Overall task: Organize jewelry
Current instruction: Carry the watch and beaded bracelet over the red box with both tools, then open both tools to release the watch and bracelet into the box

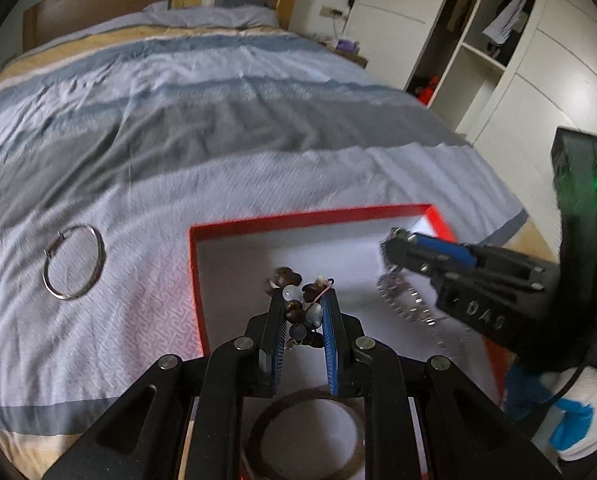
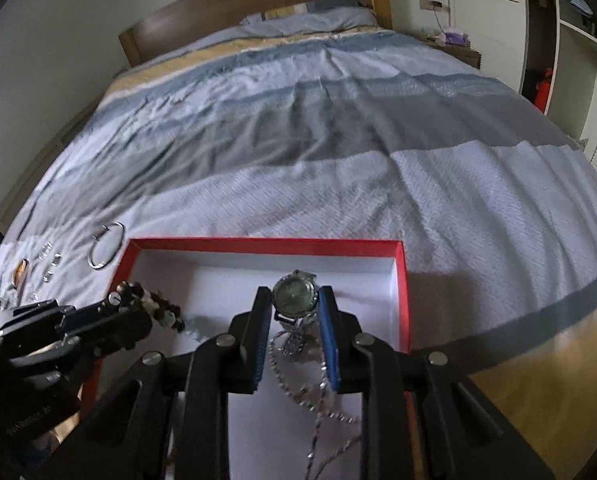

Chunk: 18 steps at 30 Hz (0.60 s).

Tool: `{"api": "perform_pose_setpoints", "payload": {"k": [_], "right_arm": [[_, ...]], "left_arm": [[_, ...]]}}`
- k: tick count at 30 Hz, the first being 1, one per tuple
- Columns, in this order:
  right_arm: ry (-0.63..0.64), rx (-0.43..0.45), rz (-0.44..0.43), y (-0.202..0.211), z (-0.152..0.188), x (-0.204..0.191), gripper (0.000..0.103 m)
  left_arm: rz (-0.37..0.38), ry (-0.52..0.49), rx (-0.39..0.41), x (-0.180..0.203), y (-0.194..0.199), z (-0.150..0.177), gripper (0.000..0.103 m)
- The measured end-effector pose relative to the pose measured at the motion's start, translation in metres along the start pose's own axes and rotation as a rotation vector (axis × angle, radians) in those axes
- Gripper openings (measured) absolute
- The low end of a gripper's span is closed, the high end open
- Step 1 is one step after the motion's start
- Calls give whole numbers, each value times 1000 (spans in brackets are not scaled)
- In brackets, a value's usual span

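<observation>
A red box (image 1: 258,226) with a white inside lies on the bed's near end; it also shows in the right wrist view (image 2: 266,245). My left gripper (image 1: 303,300) is shut on a brown beaded bracelet (image 1: 298,308) and holds it over the box. My right gripper (image 2: 293,300) is shut on a silver watch (image 2: 295,291), also over the box; it shows in the left wrist view (image 1: 394,248). Silver chains (image 2: 318,408) lie in the box under the watch. A dark wooden bangle (image 1: 304,436) lies in the box below my left gripper.
A large silver hoop (image 1: 74,262) lies on the striped bedcover (image 1: 218,140) left of the box, also in the right wrist view (image 2: 105,251). Several small rings (image 2: 48,258) and an amber piece (image 2: 20,269) lie further left. A wardrobe (image 1: 478,60) stands to the right.
</observation>
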State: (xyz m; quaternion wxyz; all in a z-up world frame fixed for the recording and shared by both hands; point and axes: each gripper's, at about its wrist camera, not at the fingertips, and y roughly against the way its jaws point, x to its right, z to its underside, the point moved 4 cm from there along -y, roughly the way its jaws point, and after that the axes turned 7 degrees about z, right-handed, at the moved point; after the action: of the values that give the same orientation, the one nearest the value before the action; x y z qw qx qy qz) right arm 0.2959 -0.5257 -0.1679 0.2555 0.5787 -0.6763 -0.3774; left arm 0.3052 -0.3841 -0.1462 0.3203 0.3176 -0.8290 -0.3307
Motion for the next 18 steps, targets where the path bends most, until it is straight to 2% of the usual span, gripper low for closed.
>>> {"api": "perform_pose_setpoints", "payload": {"k": [4,8,12,15,16,18], "right_arm": [[14,-53,19,-14,5,1,22],[43,-76,46,-20,5,-3,21],[65,-78,64,-20,6,-5,23],[59,-72,63,-16,6,-5,24],[57,-69,66,-13,6,-4,25],[60,-56,74,-8,4,-3,33]], "left_arm": [[-17,37,-19,-14,-12,12,17],[-28,30,-21,-13,-14,14,18],[-51,9,-28,-12,-16,15,18],[-35,22,-35,-13,-15,14,19],[-30,27,-38,-13,-14,14,20],[-28,23,-40,-11,-11,15,28]]}}
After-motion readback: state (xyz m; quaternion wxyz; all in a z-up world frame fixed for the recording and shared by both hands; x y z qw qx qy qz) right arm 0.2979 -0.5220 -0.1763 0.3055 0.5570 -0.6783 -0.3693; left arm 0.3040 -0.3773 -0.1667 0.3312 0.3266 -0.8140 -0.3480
